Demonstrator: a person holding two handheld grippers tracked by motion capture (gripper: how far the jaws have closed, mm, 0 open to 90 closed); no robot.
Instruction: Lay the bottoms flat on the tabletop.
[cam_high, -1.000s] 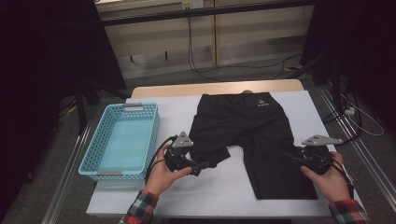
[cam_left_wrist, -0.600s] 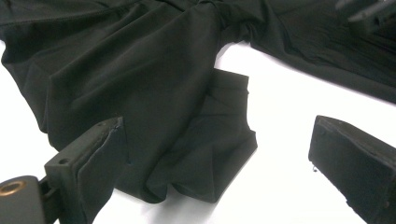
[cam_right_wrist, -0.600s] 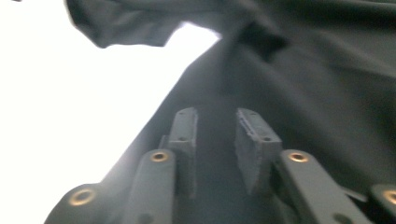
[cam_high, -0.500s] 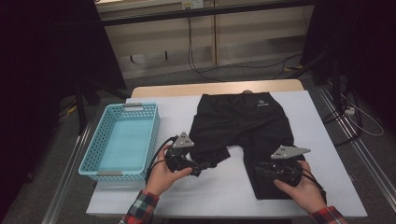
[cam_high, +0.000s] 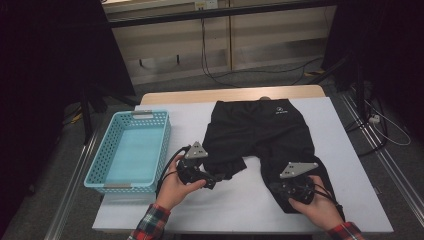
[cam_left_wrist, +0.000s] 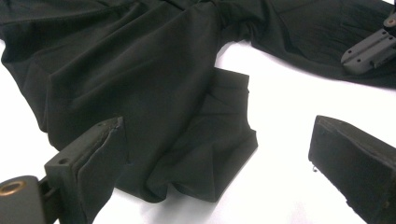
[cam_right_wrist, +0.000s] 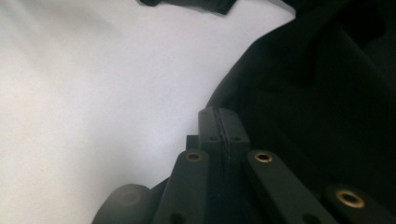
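Note:
Black shorts lie flat on the white table, waistband at the far side. My left gripper points at the hem of the left leg. In the left gripper view it is open wide, with the folded hem lying between the jaws and neither pad pressing on it. My right gripper rests on the right leg near its inner edge. Its jaws have just been closing and now meet at the edge of the black cloth, apparently pinching it.
A light blue plastic basket stands on the table's left part, close to my left hand. Bare white table lies in front of the shorts and along their right side. Cables run across the floor behind the table.
My right gripper has moved left from near the table's right edge onto the right leg of the shorts. The left gripper has stayed where it was.

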